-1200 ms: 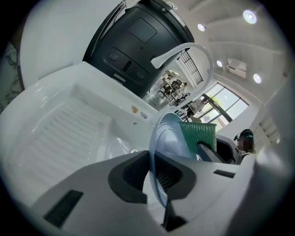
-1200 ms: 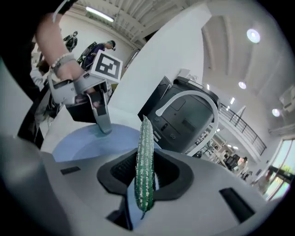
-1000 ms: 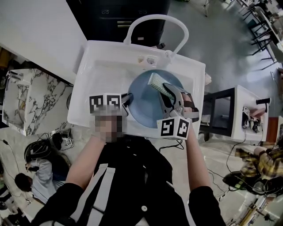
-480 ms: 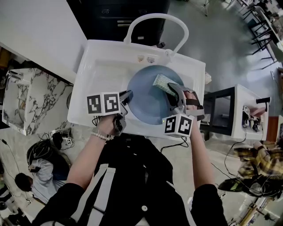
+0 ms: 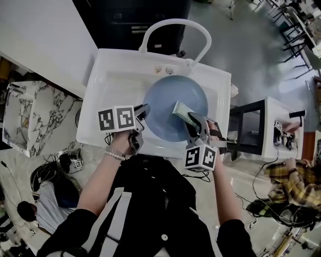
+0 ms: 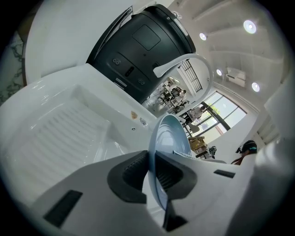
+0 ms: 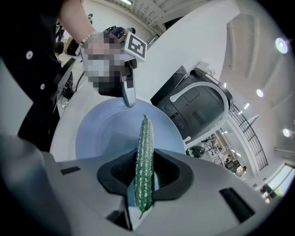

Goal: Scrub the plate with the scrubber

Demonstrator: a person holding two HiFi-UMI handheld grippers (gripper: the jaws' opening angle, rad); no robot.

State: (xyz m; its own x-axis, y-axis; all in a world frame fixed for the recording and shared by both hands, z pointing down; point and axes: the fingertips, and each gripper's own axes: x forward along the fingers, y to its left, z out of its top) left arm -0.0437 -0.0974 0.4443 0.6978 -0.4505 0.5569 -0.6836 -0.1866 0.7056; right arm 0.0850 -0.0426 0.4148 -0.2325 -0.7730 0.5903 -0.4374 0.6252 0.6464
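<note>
A light blue plate stands tilted in the white sink. My left gripper grips its left rim; its jaws have just been opening slightly, and the rim still sits pinched between the dark pads. My right gripper is shut on a flat green scrubber, held edge-on against the plate's face near its lower right part. The left gripper shows across the plate in the right gripper view.
A white arched faucet rises behind the sink, with a dark appliance beyond it. A ribbed drainboard lies left of the basin. A marble surface is at left, a small white table at right.
My right gripper has drawn the scrubber down across the plate, from its upper right part toward the near rim. The left gripper has kept its hold on the rim.
</note>
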